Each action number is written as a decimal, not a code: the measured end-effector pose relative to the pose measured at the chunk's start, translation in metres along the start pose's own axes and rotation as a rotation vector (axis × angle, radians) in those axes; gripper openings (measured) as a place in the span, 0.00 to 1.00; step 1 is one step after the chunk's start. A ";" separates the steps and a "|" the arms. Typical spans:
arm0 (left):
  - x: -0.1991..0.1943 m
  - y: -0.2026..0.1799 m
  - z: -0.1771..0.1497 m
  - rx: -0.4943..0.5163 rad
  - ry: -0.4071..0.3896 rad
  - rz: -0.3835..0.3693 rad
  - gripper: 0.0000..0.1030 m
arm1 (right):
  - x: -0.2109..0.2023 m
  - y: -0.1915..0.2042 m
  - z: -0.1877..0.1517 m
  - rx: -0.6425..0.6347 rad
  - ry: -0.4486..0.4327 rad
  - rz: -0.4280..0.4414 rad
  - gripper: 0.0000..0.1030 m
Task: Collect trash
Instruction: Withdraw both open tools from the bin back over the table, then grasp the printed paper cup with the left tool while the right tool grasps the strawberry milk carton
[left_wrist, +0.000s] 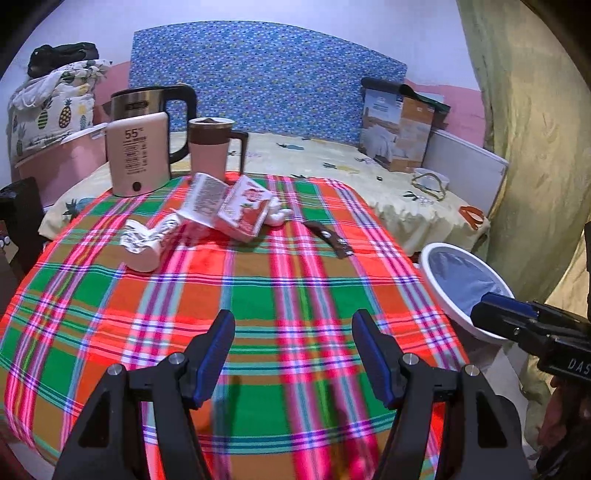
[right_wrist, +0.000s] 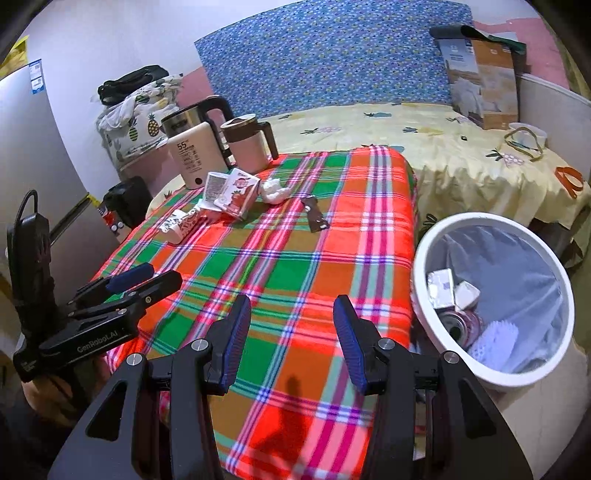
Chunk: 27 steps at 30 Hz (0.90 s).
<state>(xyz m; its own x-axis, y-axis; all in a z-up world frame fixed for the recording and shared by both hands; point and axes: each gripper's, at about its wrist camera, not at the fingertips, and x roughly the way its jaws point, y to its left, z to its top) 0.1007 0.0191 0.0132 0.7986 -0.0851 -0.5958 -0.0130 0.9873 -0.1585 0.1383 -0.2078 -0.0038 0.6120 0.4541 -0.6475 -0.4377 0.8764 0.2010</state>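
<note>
- My left gripper (left_wrist: 293, 350) hangs over the near part of the plaid tablecloth (left_wrist: 258, 288), its blue-padded fingers (left_wrist: 216, 354) spread wide with only cloth showing between them.
- My right gripper (right_wrist: 291, 341) is also wide open and holds nothing; it sits above the near edge of the same cloth, with the trash bin (right_wrist: 421, 295) just to its right.
- In the right wrist view my left gripper shows from the side at the left edge, over the cloth's near left corner.
- The trash lies at the far side of the cloth: a red and white carton (left_wrist: 243, 210) lying tilted, with a flattened white printed box (left_wrist: 205, 197) touching its left side.
- A crumpled white tissue (left_wrist: 279, 216) sits just right of the carton.
- A brown wrapper (left_wrist: 328, 236) lies flat on the cloth, right of the tissue and apart from it.
- A white paper cup (left_wrist: 142, 243) lies on its side to the left of the carton, with crumpled printed paper stuffed in its mouth.
- The bin is white with a grey liner; inside it I see a silvery carton (right_wrist: 439, 288), a can (right_wrist: 458, 325) and some white pieces.
- Behind the trash stand a kettle (left_wrist: 138, 155) and a pink mug (left_wrist: 210, 147) with a dark lid, side by side.
- Beyond the cloth is a bed with a yellow sheet (left_wrist: 332, 155).
</note>
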 end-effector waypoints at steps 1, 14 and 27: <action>0.000 0.004 0.001 -0.004 0.000 0.007 0.66 | 0.002 0.002 0.002 -0.004 0.002 0.003 0.47; 0.010 0.066 0.020 -0.076 -0.015 0.124 0.66 | 0.030 0.021 0.023 -0.006 0.035 0.036 0.47; 0.040 0.130 0.050 -0.174 -0.025 0.216 0.66 | 0.063 0.031 0.046 0.033 0.055 0.057 0.47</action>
<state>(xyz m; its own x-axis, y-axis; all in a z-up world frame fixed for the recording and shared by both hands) 0.1613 0.1510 0.0085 0.7808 0.1307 -0.6110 -0.2861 0.9441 -0.1637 0.1933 -0.1442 -0.0047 0.5495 0.4947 -0.6733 -0.4484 0.8546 0.2620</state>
